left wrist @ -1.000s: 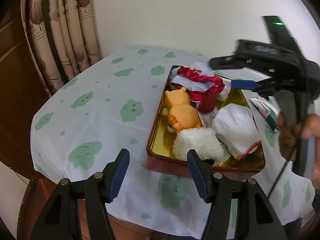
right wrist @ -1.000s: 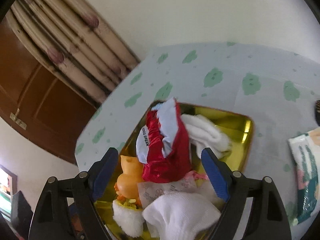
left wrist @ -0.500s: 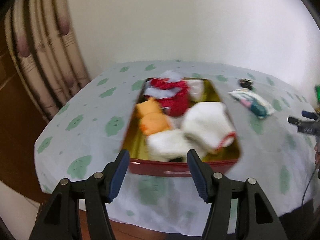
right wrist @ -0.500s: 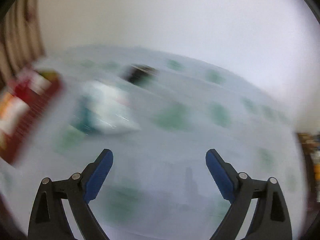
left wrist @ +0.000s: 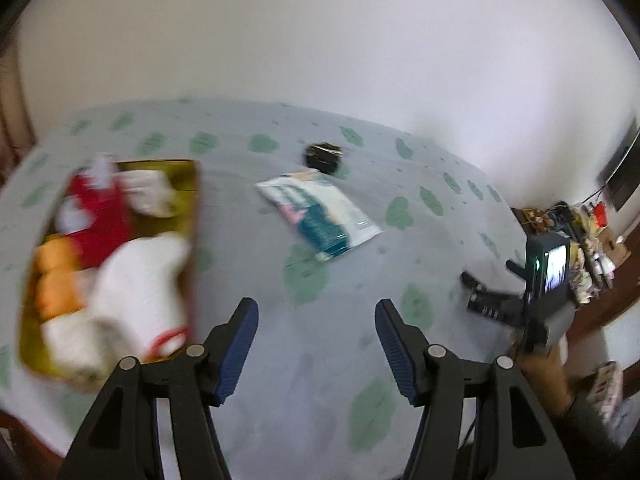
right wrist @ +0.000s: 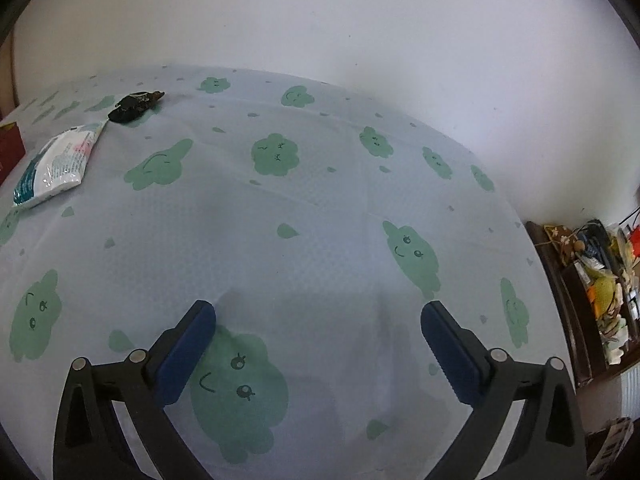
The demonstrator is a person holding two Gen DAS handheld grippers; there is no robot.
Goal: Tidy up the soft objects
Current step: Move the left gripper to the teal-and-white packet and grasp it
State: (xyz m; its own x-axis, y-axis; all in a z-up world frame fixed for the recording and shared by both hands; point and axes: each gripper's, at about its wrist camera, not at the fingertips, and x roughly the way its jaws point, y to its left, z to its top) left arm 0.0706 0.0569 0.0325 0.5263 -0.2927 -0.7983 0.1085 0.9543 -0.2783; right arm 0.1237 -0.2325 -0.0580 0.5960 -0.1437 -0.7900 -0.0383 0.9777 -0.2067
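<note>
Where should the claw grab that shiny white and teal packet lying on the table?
Probably by a short end. The packet lies flat on the tablecloth, so the open right claw should come down from above and pinch that thin edge, clear of the small black thing beside it.

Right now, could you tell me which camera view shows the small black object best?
The right wrist view: the small black object is sharp, beyond the wipes packet. The left wrist view shows it blurred.
</note>
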